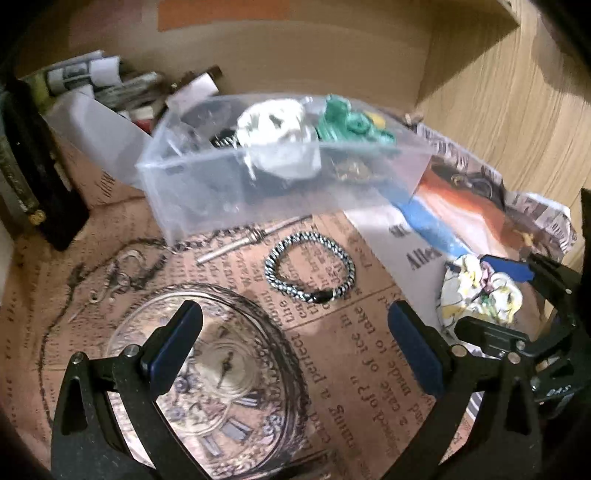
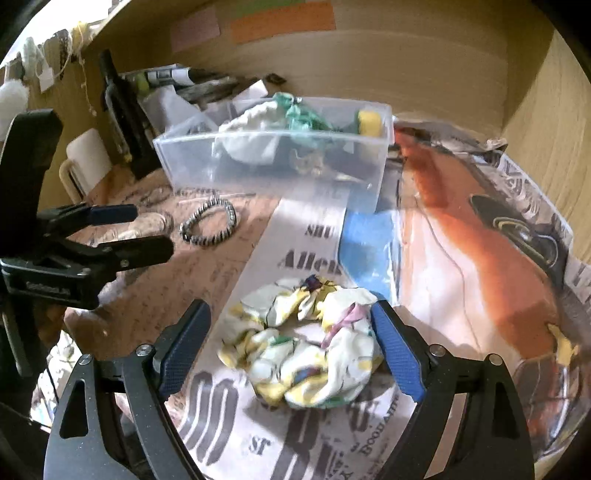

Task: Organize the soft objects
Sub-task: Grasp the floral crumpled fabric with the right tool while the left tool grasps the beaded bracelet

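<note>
left wrist view. left gripper (image 1: 293, 345): fingers spread wide, nothing between them, hovering over a glass dish (image 1: 207, 373) set on a clock-face print. beyond the fingertips, a black-and-white braided bracelet (image 1: 309, 266) lies flat on the newsprint-pattern paper (image 1: 332, 369); beside it a metal pin (image 1: 251, 240) and a thin chain with hook (image 1: 118, 273), seen clearly only here. clear plastic bin (image 1: 207, 192) sits farther back, holding a white scrunchie (image 1: 277, 144) and a green scrunchie (image 1: 343, 122), with something yellow behind the green. at the right edge, the floral scrunchie (image 1: 480, 295) sits between the blue pads of the right gripper (image 1: 484, 291); from this side the gap between its fingers cannot be judged. a box of rolled papers and markers (image 1: 103, 81) stands at the back left.

right wrist view. right gripper (image 2: 291, 343): fingers apart, straddling the floral scrunchie (image 2: 306, 339); the right pad touches the fabric, the left pad stands clear of it, so no clamp. the scrunchie rests on a printed sheet, well short of the clear plastic bin (image 2: 258, 173). this view shows the bin's front wall square-on, with white scrunchie (image 2: 251, 136), green scrunchie (image 2: 303, 114) and a yellow block (image 2: 369, 122) inside. bracelet (image 2: 208, 225) lies left of the sheet. the left gripper (image 2: 147, 230) appears side-on at the left, fingers parted. an orange-and-white magazine page (image 2: 480, 236) spreads to the right, and coloured sticky notes (image 2: 280, 20) sit on the back wall, in full only here.
</note>
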A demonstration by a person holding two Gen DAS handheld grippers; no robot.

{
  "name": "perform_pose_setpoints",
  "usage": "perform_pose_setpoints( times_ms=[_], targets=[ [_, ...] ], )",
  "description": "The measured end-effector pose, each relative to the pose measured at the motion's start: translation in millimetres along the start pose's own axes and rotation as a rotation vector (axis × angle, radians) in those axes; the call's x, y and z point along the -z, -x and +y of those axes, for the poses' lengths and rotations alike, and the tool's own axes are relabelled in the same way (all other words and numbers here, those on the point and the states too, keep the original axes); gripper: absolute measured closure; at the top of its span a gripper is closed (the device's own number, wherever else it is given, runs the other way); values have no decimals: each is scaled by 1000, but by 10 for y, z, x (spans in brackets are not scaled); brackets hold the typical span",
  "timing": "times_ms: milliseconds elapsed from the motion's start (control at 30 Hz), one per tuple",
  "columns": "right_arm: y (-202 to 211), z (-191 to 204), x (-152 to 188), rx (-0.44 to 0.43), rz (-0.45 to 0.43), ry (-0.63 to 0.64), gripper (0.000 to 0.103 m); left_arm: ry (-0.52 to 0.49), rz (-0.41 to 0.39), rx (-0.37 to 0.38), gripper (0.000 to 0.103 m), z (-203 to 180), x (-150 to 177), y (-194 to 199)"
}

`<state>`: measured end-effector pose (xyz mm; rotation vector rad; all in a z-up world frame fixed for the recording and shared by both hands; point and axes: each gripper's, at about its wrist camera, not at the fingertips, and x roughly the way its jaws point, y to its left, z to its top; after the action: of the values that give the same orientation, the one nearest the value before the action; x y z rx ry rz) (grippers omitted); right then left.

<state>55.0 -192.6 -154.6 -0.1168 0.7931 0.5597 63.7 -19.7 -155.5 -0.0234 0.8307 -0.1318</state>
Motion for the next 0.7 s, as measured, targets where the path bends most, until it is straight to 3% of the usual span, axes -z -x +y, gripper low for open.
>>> perform_pose_setpoints(
  times_ms=[67, 167, 233, 300, 400, 467, 633, 700],
  targets=[
    [8, 0, -1, -1, 0, 1, 19, -4, 11, -2, 1, -18, -7, -73],
    [-10, 2, 6, 1, 8, 9, 33, 18, 30, 12, 3, -13, -29, -186],
    [-29, 18, 41, 22, 7, 29, 39, 21, 35, 2, 19, -12, -48, -249],
    [-41, 17, 46, 34, 1, 34, 50, 22, 32, -6, 21, -18, -66, -278],
    [-22, -39, 36, 28, -5, 13, 69, 12, 24, 2, 37, -51, -79, -286],
    [-13, -74, 21, 20, -9, -4, 75, -1, 20, 15, 45, -77, -87, -285],
    [9, -77, -15, 7, -21, -11, 79, -37, 14, 47, 70, -139, -91, -255],
    [26, -63, -39, 3, -30, -8, 80, -38, 15, 53, 73, -147, -93, -239]
  ],
)
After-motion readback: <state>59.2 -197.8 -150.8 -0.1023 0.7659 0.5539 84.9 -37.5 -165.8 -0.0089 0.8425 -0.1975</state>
